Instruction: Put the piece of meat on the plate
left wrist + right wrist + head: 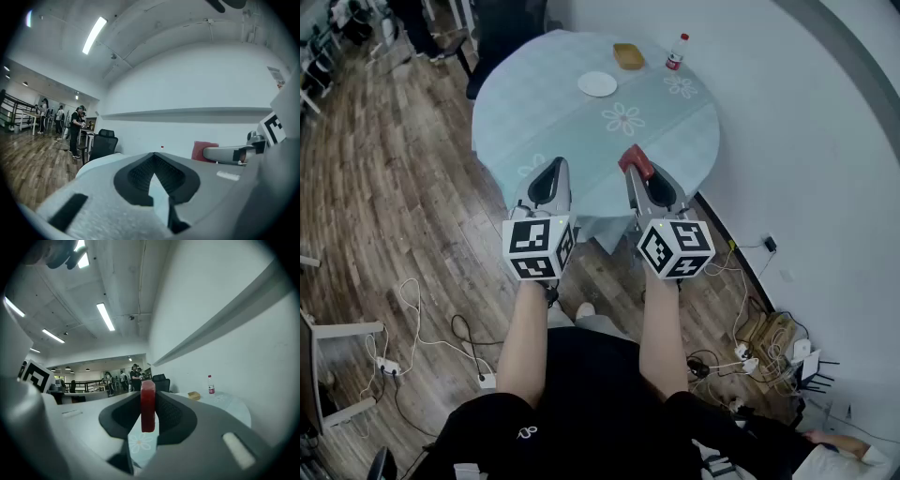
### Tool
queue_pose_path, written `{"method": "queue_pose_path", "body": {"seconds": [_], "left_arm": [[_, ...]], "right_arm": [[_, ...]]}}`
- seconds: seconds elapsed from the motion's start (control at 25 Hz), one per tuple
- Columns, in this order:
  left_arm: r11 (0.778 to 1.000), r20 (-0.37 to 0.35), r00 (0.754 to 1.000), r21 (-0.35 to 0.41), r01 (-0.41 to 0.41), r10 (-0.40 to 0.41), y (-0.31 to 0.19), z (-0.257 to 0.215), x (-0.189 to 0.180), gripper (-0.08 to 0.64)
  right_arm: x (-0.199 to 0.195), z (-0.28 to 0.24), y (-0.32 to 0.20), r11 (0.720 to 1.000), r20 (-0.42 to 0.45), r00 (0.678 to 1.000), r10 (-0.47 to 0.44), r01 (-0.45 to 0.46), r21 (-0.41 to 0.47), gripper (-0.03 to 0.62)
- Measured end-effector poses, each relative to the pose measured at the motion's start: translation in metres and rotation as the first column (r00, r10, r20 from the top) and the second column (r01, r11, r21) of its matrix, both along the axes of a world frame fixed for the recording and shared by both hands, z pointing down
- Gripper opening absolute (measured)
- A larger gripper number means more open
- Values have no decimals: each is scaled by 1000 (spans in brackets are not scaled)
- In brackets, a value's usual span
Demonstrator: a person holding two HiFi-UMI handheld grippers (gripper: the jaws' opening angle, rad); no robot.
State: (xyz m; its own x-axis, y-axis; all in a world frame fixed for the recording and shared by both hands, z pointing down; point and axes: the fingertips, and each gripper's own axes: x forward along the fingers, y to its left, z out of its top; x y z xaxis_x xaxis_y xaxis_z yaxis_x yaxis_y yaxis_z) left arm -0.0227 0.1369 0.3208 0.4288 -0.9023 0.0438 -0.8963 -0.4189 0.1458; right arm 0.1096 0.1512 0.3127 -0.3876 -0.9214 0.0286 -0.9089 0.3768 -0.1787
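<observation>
The left tongs (551,169) are closed tip to tip, held level above the near edge of the round tabletop (684,131); the white plate (597,83) lies on its far side; the right tongs (636,169) clamp the red piece of meat (634,159) upright, well apart from the plate.

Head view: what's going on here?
A person holds a two-jaw gripper in each hand at the near edge of a round table. The right gripper has its jaws shut on a red piece of meat, held level in the air above that edge. The left gripper is shut and empty. The white plate sits across the table, bare, so the meat is not yet on it.
</observation>
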Motion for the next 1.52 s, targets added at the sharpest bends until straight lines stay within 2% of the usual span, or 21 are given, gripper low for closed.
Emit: {"method": "queue_pose_path", "body": {"seconds": [0.24, 0.56, 1.0, 1.2, 1.52], "left_arm": [[1000, -5, 1000, -4, 13, -13, 5, 2, 3, -6], [999, 7, 999, 18, 46, -46, 11, -4, 6, -6], [993, 12, 993, 28, 119, -119, -2, -8, -23, -6], [992, 3, 992, -2, 130, -130, -35, 6, -31, -6], [996, 11, 999, -85, 31, -30, -142, 52, -6, -6]], "right_arm": [[9, 4, 2, 1000, 17, 1000, 11, -11, -10, 101], [17, 3, 0, 1000, 25, 999, -27, 27, 3, 101], [2, -2, -27, 997, 44, 996, -81, 80, 18, 101], [-7, 9, -55, 995, 15, 995, -97, 97, -4, 101], [17, 52, -153, 996, 28, 1000, 6, -3, -94, 101]]}}
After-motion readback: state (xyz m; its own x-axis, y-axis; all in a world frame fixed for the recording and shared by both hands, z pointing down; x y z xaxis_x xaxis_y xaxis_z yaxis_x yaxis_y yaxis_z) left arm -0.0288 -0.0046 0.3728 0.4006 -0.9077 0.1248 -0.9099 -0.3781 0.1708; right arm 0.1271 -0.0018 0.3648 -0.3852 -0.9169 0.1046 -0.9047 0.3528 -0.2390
